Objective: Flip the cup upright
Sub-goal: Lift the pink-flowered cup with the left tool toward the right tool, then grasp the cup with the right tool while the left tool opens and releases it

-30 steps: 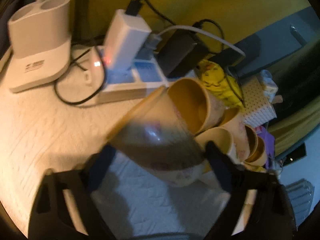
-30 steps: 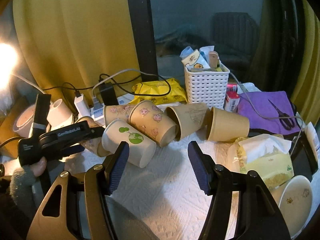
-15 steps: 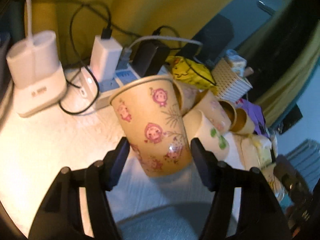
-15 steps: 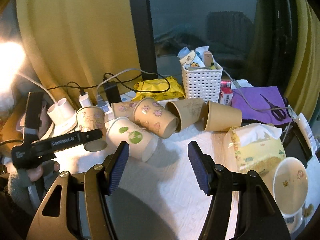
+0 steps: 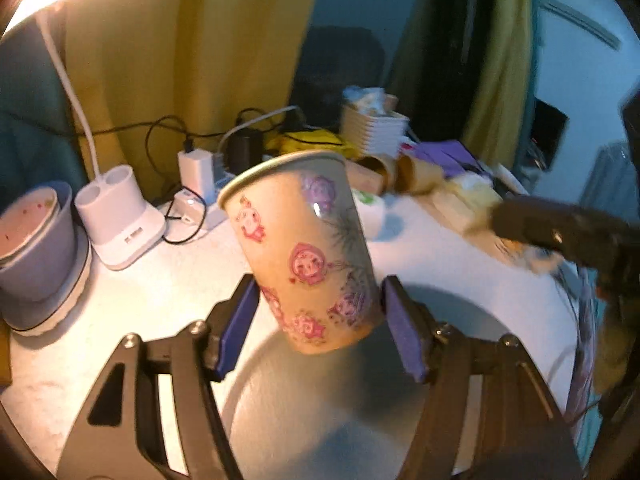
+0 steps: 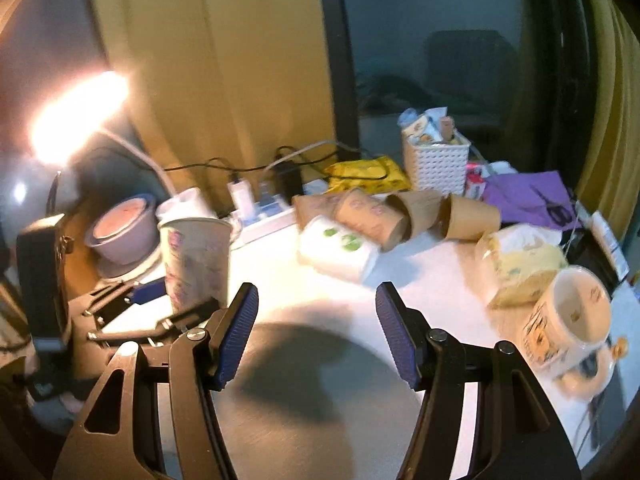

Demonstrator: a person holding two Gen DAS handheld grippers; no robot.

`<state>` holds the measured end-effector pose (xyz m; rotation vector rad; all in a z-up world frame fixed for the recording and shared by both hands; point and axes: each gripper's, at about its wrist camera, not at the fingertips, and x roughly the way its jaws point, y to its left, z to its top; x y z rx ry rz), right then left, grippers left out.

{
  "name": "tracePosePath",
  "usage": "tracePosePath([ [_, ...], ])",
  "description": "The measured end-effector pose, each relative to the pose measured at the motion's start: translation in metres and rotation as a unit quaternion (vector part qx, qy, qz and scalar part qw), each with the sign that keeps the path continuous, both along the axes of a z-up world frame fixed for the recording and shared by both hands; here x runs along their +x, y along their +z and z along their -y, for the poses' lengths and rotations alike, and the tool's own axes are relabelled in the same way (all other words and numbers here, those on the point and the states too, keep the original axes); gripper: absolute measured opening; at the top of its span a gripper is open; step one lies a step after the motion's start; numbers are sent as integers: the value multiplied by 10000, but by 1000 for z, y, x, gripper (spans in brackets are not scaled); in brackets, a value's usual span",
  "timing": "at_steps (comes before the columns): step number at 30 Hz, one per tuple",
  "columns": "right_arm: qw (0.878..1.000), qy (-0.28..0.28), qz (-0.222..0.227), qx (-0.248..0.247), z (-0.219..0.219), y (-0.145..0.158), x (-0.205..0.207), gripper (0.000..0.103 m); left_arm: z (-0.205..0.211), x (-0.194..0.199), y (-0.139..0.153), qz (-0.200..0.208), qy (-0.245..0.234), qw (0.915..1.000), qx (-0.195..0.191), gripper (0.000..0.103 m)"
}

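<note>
My left gripper is shut on a paper cup with pink cartoon prints, holding it mouth up and tilted slightly left above the white table. The same cup shows in the right wrist view, upright at the left, with the left gripper around its base. My right gripper is open and empty over the table's front. Several other paper cups lie on their sides in a row at the table's middle, one white with green prints.
A purple bowl and a white lamp base stand at the left. A power strip with chargers lies behind. A white basket, tissue pack, purple cloth and a mug are at the right.
My left gripper has lifted the printed cup away from the row and turned it from lying on its side to nearly upright. The right gripper has drawn back slightly, still open.
</note>
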<state>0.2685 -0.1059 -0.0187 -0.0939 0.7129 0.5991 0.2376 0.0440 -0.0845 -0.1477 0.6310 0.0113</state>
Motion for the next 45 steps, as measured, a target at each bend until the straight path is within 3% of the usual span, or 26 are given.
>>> tracePosePath([
  [3,9996,212,-163,135,-1,1,-21,65,19,-25,1,61,-295,9992,258,64],
  [6,9990,328,-223,206,0,0,-42,75,36,-43,-1,87,-516,9980,367,64],
  [17,9919,581,-806,796,20,-11,-84,75,86,-87,-8,107,-1122,9925,475,64],
  [29,9873,744,-1075,899,32,-21,-96,76,129,-117,2,542,-1410,9780,1436,62],
  [34,9799,908,-1301,1210,35,-28,-90,76,134,-112,-3,390,-1476,9776,1446,61],
  [39,9799,568,-1480,1209,48,-40,-82,76,123,-115,-7,162,-1348,9824,1283,61],
  [45,9763,221,-1929,957,51,-63,-70,76,103,-120,-14,-160,-1188,9911,579,61],
])
